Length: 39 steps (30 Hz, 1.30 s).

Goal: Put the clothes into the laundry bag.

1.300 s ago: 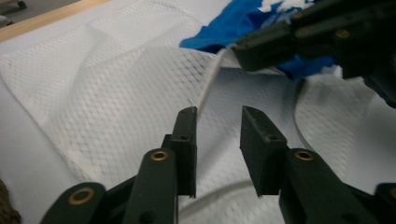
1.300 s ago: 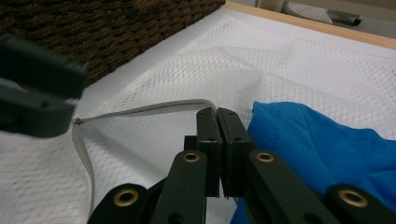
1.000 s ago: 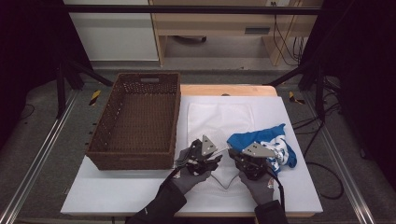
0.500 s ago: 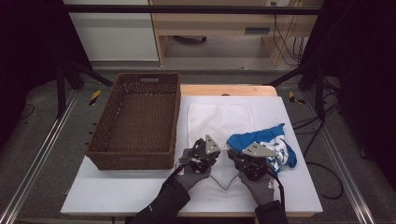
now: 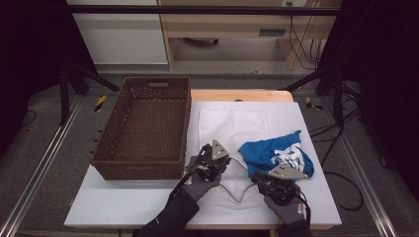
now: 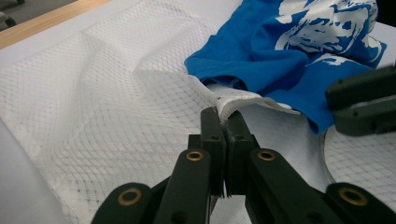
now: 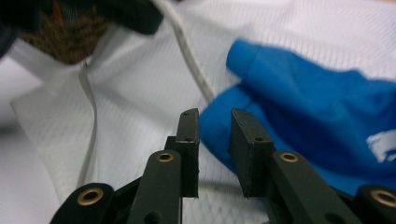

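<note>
We work at a white mesh laundry bag [image 5: 232, 128] lying flat just right of the wicker basket [image 5: 143, 131], with a blue shirt [image 5: 276, 154] bunched on the bag's right side, farther from the basket. Our left gripper [image 6: 224, 122] is pinched shut on the bag's hemmed rim [image 6: 238, 100], lifting the mouth a little right beside the shirt. Our right gripper [image 7: 214, 128], on the shirt's side away from the basket, has just been opening its jaws; they stand slightly apart with a fold of blue cloth seen between them, and the pads do not appear to press on it.

We judge the step to be feeding the shirt into the bag, and several things could spoil it. The left hold is thin, only on the hem, so a hard tug could slip the mesh free and let the mouth fall flat. The right jaws are barely parted, so closing now may catch a shallow fold that pulls out, or snag bag mesh along with the shirt and drag the bag toward us. The zipper tape [image 7: 88, 107] curling near the basket side could also catch a jaw.
</note>
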Available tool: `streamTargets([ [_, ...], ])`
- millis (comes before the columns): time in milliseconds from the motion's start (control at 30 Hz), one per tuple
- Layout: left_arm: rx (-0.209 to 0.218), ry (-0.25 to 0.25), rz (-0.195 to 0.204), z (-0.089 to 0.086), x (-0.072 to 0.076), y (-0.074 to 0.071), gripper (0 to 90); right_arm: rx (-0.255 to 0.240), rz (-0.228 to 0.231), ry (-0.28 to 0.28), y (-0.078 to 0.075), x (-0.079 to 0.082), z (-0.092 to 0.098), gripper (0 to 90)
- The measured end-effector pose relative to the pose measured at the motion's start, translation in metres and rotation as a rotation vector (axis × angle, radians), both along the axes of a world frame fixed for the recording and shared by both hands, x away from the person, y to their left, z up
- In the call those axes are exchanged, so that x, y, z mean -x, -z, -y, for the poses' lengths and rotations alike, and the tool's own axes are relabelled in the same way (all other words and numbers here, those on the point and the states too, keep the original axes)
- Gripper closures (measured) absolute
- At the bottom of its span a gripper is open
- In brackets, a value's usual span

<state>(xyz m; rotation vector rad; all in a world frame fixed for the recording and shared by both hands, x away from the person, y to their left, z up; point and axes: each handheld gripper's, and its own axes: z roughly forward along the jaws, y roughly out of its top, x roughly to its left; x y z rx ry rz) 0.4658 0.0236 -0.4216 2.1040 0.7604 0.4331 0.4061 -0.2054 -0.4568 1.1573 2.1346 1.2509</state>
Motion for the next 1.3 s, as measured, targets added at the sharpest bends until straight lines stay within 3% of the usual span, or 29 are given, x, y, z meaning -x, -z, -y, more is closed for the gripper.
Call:
streamTargets([
  [133,0.011,-0.001,0.002,-0.001,0.001,-0.001,88.5,0.017,-0.035,-0.004,0.010,0.006,-0.001,73.7],
  [200,0.013,0.000,0.005,-0.001,0.002,-0.002,88.5,0.020,-0.031,-0.008,0.011,0.010,0.000,72.3],
  [267,0.013,0.001,0.007,-0.002,0.002,-0.003,88.5,0.019,0.003,0.003,0.006,0.012,0.002,68.0],
  [333,0.018,-0.002,0.006,-0.003,0.002,-0.003,88.5,0.015,0.048,0.033,-0.002,0.011,0.005,56.2],
  [400,0.027,0.000,0.002,-0.004,0.001,-0.004,88.5,0.010,0.085,0.077,-0.009,0.004,0.010,43.8],
  [467,0.026,0.002,0.002,-0.004,0.002,-0.004,88.4,0.023,0.079,0.119,-0.010,-0.008,0.013,33.7],
  [633,0.024,0.004,-0.003,-0.004,0.001,-0.003,88.4,0.082,0.012,0.180,0.005,-0.040,0.012,31.5],
  [833,0.013,0.014,-0.004,-0.001,0.002,0.000,88.5,0.160,-0.074,0.205,0.024,-0.059,0.006,45.6],
  [900,0.016,0.015,-0.004,0.000,0.002,0.001,88.5,0.174,-0.094,0.203,0.027,-0.061,0.006,58.4],
  [967,0.023,0.015,-0.008,0.000,0.002,0.000,88.5,0.156,-0.100,0.209,0.027,-0.062,0.007,74.9],
  [1067,0.028,0.010,-0.013,0.000,0.001,0.000,88.5,0.138,-0.116,0.219,0.024,-0.061,0.012,86.4],
  [1133,0.030,0.009,-0.014,-0.001,0.000,-0.001,88.5,0.101,-0.100,0.222,0.019,-0.057,0.017,87.1],
  [1300,0.050,-0.007,-0.034,-0.002,-0.004,-0.001,88.5,-0.018,0.025,0.156,-0.012,-0.026,0.032,87.3],
])
